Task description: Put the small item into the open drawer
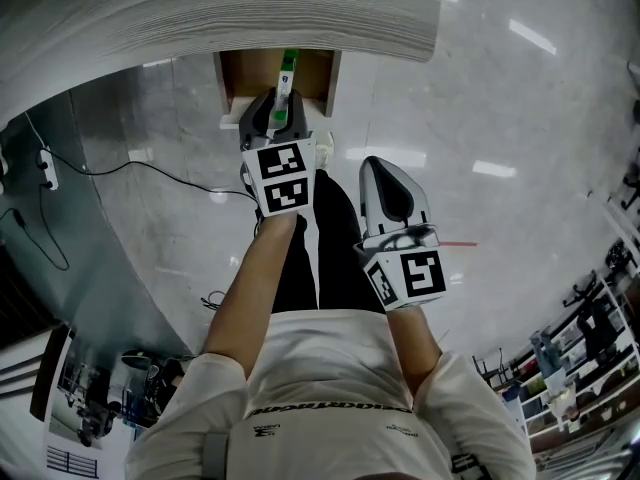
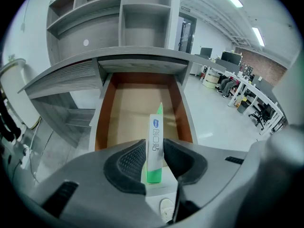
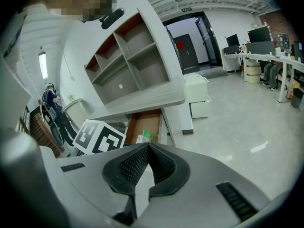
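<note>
A small white tube with a green end (image 2: 156, 122) stands between the jaws of my left gripper (image 2: 154, 144), pointing out over the open wooden drawer (image 2: 133, 108). The right pad lies against the tube and a thin gap shows at the left pad, so the jaws are open around it. From the head view, the left gripper (image 1: 283, 103) hangs at the drawer's front edge (image 1: 228, 93) with the tube (image 1: 287, 73) over the inside. My right gripper (image 1: 392, 193) is held back to the right, shut with nothing in it (image 3: 148, 146). The tube (image 3: 145, 137) and drawer (image 3: 145, 122) also show in the right gripper view.
The drawer comes out from under a grey desk top (image 1: 250, 8) with a shelf unit (image 2: 123, 18) above. A power strip and cable (image 1: 45, 168) lie on the floor at left. A white cabinet (image 3: 197, 99) stands right of the desk. Office desks and chairs (image 2: 247, 89) are far off.
</note>
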`<state>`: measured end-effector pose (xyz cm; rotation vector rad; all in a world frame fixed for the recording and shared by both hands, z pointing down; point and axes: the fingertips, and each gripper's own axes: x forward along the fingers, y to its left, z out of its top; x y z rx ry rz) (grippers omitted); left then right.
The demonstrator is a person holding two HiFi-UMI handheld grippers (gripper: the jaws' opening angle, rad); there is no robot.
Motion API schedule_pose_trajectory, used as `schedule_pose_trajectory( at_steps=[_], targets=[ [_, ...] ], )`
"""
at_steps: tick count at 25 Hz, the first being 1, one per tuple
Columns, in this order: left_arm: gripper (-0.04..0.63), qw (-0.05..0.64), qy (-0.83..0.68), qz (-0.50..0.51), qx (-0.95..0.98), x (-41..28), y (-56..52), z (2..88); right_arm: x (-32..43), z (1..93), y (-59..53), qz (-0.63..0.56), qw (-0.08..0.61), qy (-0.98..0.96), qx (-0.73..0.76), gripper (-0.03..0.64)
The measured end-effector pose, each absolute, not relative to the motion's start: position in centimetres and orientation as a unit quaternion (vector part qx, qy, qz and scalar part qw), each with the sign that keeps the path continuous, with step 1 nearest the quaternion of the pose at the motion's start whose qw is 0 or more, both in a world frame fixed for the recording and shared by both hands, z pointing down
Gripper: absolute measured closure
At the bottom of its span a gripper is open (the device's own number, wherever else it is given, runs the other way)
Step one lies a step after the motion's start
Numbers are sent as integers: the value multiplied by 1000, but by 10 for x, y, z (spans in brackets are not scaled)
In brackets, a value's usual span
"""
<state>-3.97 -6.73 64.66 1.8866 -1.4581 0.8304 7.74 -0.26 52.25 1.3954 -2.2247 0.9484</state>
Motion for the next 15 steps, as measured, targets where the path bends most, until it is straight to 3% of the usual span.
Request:
schedule_pose_trajectory(
  at_steps=[15],
  targets=[
    [462, 278, -544, 303, 731, -36, -52, 607, 79, 497, 11, 315, 159, -784, 510, 588]
  ],
)
